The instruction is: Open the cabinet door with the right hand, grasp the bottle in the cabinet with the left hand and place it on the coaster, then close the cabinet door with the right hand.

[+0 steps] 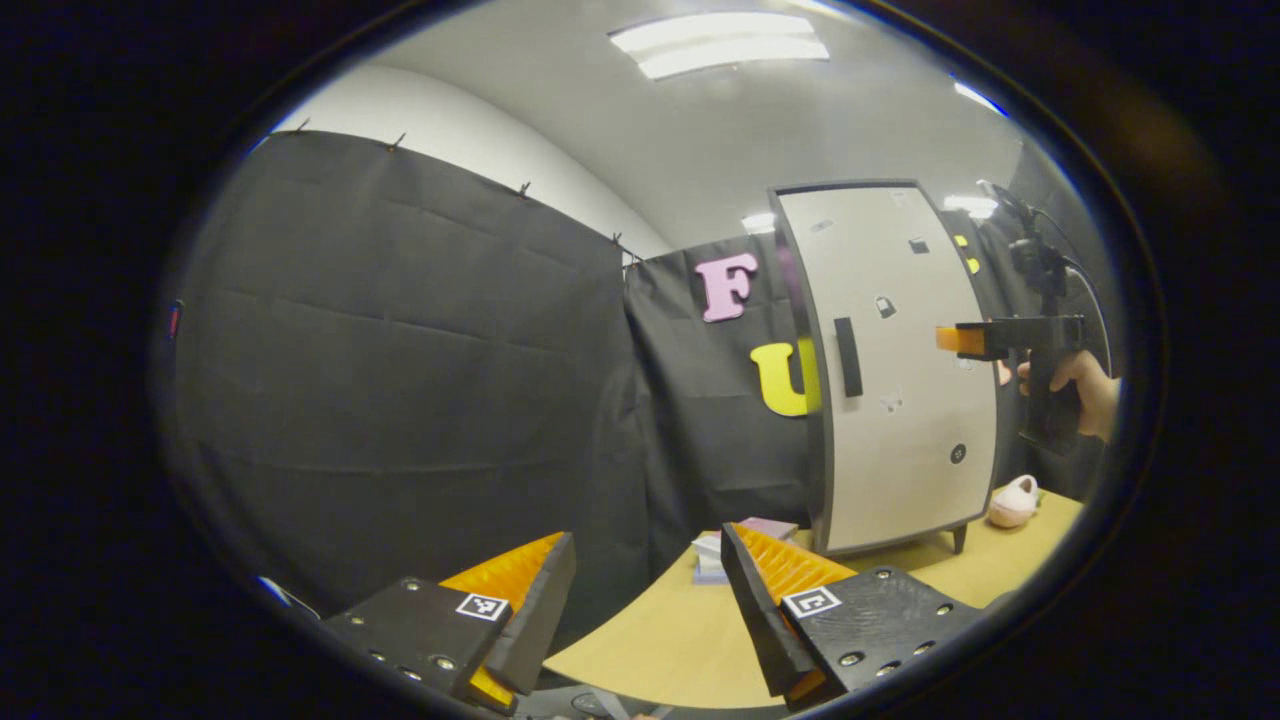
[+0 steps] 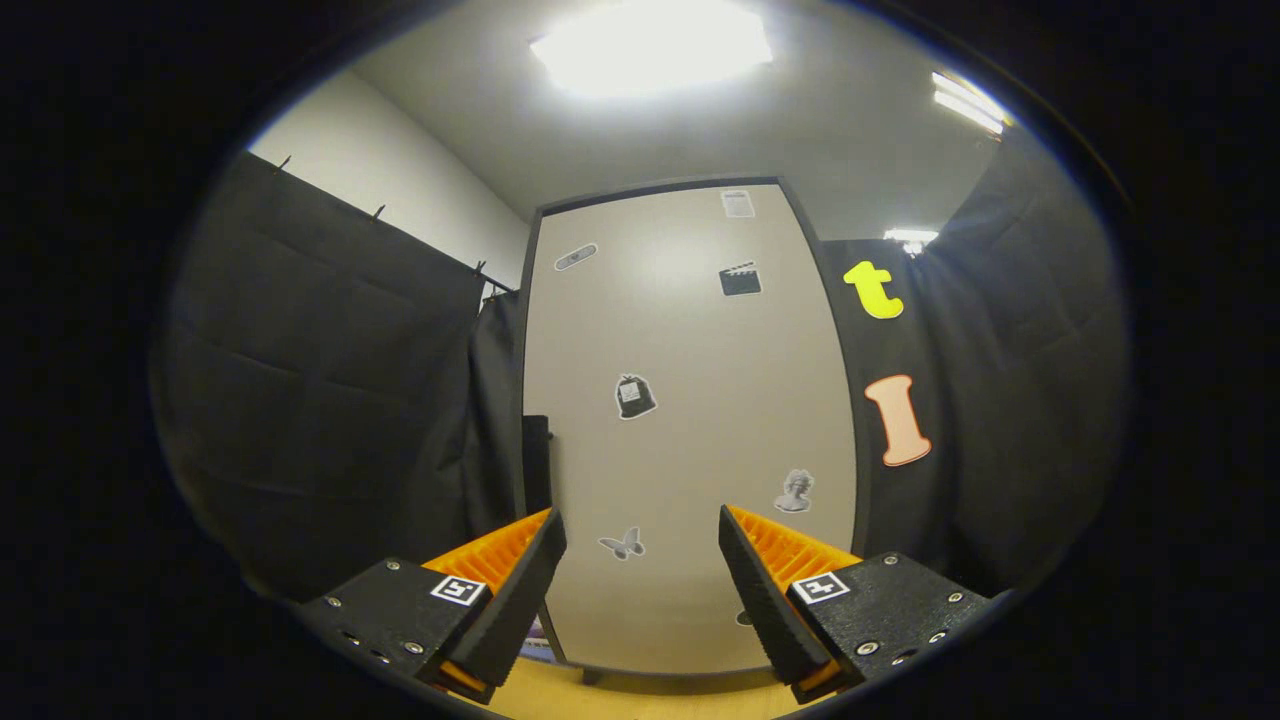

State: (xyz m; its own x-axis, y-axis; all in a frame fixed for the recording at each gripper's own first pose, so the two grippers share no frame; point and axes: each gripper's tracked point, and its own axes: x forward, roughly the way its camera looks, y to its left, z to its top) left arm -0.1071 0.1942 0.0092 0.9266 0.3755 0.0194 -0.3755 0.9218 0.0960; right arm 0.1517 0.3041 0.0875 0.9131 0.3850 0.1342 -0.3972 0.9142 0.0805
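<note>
Nearest you in the left gripper view, your left tongs (image 1: 645, 610) stand released, jaws well apart with nothing between them, over the near edge of the worktop (image 1: 650, 640). In the right gripper view your right tongs (image 2: 640, 590) are likewise released and empty, aimed straight at the door (image 2: 690, 420) and near it, though I cannot tell whether they touch it.

Farther on the worktop, left of the cabinet's foot, lies a small flat stack (image 1: 735, 545) of pale pieces; it may be the coaster, but it is too small to say. A pink soft-looking thing (image 1: 1014, 502) sits to the cabinet's right.

The cabinet (image 1: 900, 370) stands at the far right of the worktop, door fully closed. The door looks stiff and flat, likely light on its hinges, so its face gives you no grip. Take the dark vertical handle (image 1: 848, 357) at its left edge. In the right gripper view that handle (image 2: 537, 462) is a thin strip left of your left finger, so you sit right of it.

The bottle is inside the cabinet, hidden behind the door. Its shape, weight and slickness cannot be judged. Expect a smooth, rounded body and plan to close on its middle.

Seen from the left gripper view, a hand (image 1: 1085, 390) holds the right gripper at the door's right side, partly cut off by the view's edge. The hinge side is not plainly visible.
</note>
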